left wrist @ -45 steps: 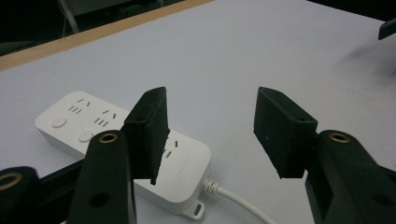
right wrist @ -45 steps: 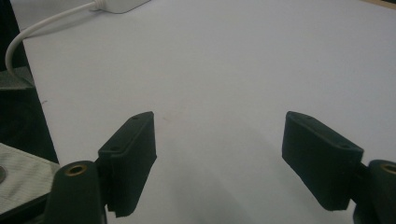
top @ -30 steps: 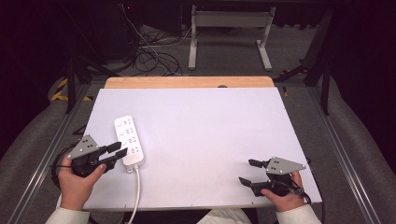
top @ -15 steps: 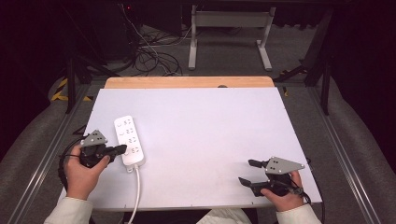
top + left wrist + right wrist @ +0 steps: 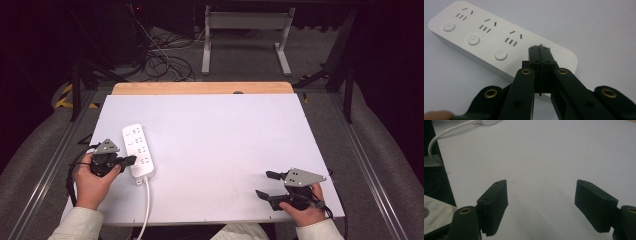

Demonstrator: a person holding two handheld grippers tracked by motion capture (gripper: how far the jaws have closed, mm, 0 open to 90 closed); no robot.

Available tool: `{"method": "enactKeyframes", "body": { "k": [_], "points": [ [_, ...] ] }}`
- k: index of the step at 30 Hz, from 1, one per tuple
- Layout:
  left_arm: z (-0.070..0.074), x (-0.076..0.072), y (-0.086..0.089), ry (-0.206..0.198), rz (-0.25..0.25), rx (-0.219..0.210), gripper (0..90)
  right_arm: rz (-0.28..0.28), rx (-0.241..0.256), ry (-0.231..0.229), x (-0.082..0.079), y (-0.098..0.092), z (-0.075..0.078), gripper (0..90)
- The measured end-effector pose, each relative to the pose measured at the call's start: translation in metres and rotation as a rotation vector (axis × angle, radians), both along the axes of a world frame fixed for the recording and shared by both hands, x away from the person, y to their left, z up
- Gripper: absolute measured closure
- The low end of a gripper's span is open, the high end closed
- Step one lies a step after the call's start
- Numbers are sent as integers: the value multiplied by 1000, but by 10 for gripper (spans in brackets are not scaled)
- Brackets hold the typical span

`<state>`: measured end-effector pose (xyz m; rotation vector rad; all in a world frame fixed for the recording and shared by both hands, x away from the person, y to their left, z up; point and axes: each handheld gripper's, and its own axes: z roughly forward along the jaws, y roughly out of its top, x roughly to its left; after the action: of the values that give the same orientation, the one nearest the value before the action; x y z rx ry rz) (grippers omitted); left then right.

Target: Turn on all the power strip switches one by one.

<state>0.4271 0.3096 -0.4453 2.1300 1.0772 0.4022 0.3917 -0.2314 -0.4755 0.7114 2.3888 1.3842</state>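
A white power strip (image 5: 138, 150) with several sockets and round buttons lies on the left of the white table (image 5: 215, 145); its cord (image 5: 146, 205) runs off the front edge. My left gripper (image 5: 131, 160) is shut with nothing in it, and its tips rest over the near end of the power strip (image 5: 499, 40) beside the last socket. Both pads (image 5: 540, 53) are pressed together in the left gripper view (image 5: 539, 48). My right gripper (image 5: 266, 184) hovers open near the front right, jaws wide apart over bare table (image 5: 541, 186).
A wooden strip (image 5: 202, 88) borders the table's far edge. Metal rails run along both sides. Behind the table are a tangle of cables (image 5: 165, 62) and a grey stand (image 5: 245, 30) on the floor. The cord (image 5: 446, 132) curls at the table's edge.
My left gripper moved forward along the table's left side and swung its shut tips onto the near end of the power strip. The right gripper stayed put.
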Motion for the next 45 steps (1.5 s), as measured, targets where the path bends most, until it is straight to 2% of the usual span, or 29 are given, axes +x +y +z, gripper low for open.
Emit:
{"method": "enactKeyframes", "body": {
  "k": [3, 4, 7, 15, 23, 29, 34, 39, 40, 45],
  "points": [
    [-2, 1, -3, -7, -3, 22, 898, -5, -5, 4, 0, 0, 0, 277],
    [-3, 1, -5, -13, -3, 55, 898, -6, -4, 4, 0, 0, 0, 277],
    [-5, 2, -6, -8, -5, 79, 898, -7, -4, 3, 0, 0, 0, 277],
    [-9, 4, -5, 6, -2, 73, 898, -6, -3, 7, 0, 0, -1, 277],
    [-11, 3, -3, -13, 11, 64, 898, -8, -1, 5, 0, 0, 0, 284],
    [-12, 4, -3, -8, 15, 54, 898, -7, -1, 4, 0, -1, 0, 285],
    [-13, 4, -4, -22, 10, 72, 898, -7, -2, 3, 0, -1, 0, 285],
    [-14, 4, -4, -19, 8, 67, 898, -7, -2, 2, 0, -1, 0, 285],
    [-14, 4, -4, -32, 8, 85, 898, -7, 0, 2, 0, -1, 0, 285],
    [-14, 4, -5, -28, 6, 87, 898, -7, -2, 2, 0, -1, 0, 285]
  ]
}}
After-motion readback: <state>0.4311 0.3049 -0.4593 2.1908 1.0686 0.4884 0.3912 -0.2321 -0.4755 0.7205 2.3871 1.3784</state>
